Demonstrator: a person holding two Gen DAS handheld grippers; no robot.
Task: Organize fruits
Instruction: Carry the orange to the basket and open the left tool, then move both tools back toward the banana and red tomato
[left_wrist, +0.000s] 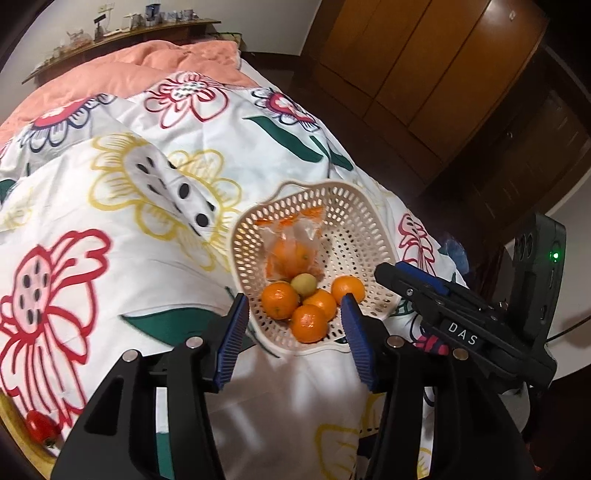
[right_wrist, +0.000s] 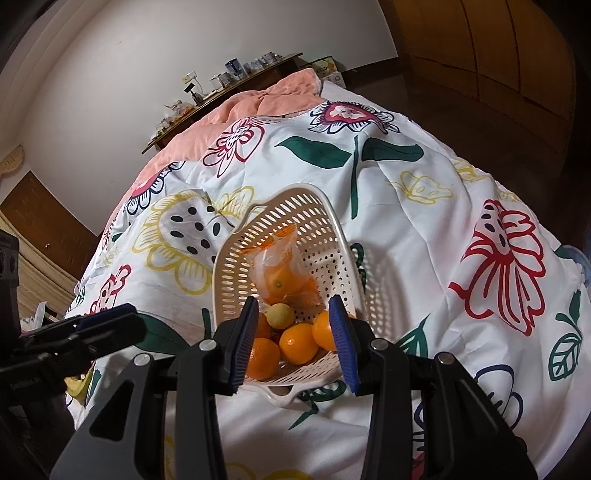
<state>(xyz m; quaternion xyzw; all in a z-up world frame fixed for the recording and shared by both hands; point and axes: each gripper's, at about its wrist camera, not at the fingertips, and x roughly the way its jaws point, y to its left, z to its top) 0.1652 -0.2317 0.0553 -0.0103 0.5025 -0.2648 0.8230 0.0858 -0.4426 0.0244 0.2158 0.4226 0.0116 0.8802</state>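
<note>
A cream perforated basket (left_wrist: 240, 236) (right_wrist: 221, 280) lies on the flowered quilt. It holds several loose oranges (left_wrist: 279, 300) (right_wrist: 298, 343), a small yellow-green fruit (left_wrist: 303, 284) (right_wrist: 280, 315) and a clear bag of oranges (left_wrist: 291, 254) (right_wrist: 280, 269). My left gripper (left_wrist: 295, 299) hovers at the basket's near rim, jaws apart, pads touching nothing. My right gripper (right_wrist: 293, 301) points into the basket from the other side, jaws apart with no fruit pressed between them. It shows side-on in the left wrist view (left_wrist: 384, 273); the left gripper (right_wrist: 125, 317) shows at the right wrist view's left edge.
A red tomato-like fruit (left_wrist: 40, 428) lies at the bed's lower left edge. The quilt (left_wrist: 147, 258) covers the bed, with a pink blanket (left_wrist: 129, 70) beyond it. A shelf of small items (left_wrist: 122, 33) lines the far wall. A wooden wardrobe (left_wrist: 424, 55) stands right.
</note>
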